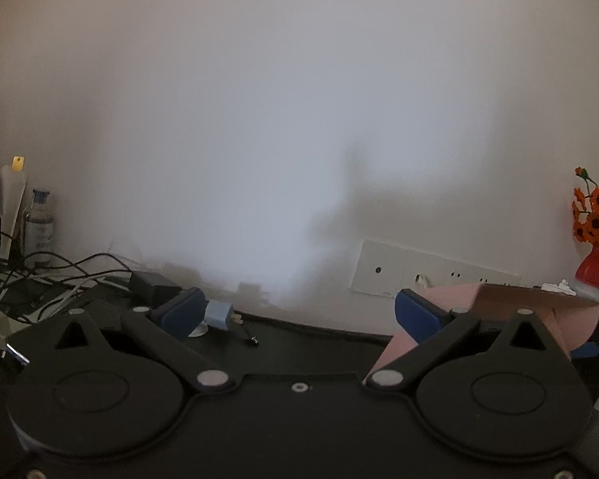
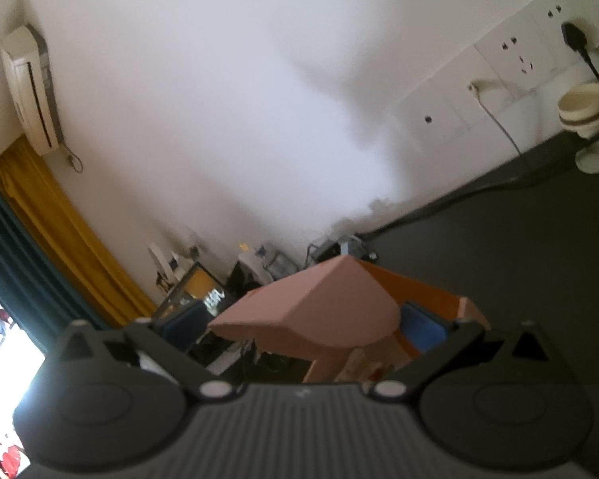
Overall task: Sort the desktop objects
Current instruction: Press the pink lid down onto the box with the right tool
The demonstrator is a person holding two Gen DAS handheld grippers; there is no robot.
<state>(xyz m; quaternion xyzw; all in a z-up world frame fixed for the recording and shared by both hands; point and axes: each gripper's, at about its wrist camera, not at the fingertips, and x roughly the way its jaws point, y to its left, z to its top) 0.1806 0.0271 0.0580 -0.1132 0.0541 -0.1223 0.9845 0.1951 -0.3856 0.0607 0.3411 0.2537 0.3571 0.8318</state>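
1. Left gripper (image 1: 299, 311): jaws spread wide, nothing between the blue pads (image 1: 181, 311). It is raised and aimed at the white wall (image 1: 259, 119), above the black desk (image 1: 311, 343).
2. Right gripper (image 2: 299, 323): jaws apart. The pink box (image 2: 315, 311), a folded cardboard piece with an orange inner face, lies between them, nearer the right-hand pad (image 2: 421, 329). Whether that pad touches it, or how the box is supported, cannot be told.
3. In the left wrist view the same pink box (image 1: 539, 307) shows just outside the right-hand jaw, beyond the pad.
4. Small items lie on the desk beyond the left-hand jaw of the left gripper: a pale blue adapter (image 1: 218, 315), a black adapter (image 1: 151, 285) and a short black pin (image 1: 251, 337).
5. Step in hand (judgement): handling the pink box; neither gripper shows a confirmed hold.
6. Next move (judgement): centre the box between the right jaws and bring them together on one wall before carrying it. Thin cardboard may buckle; use light pressure.
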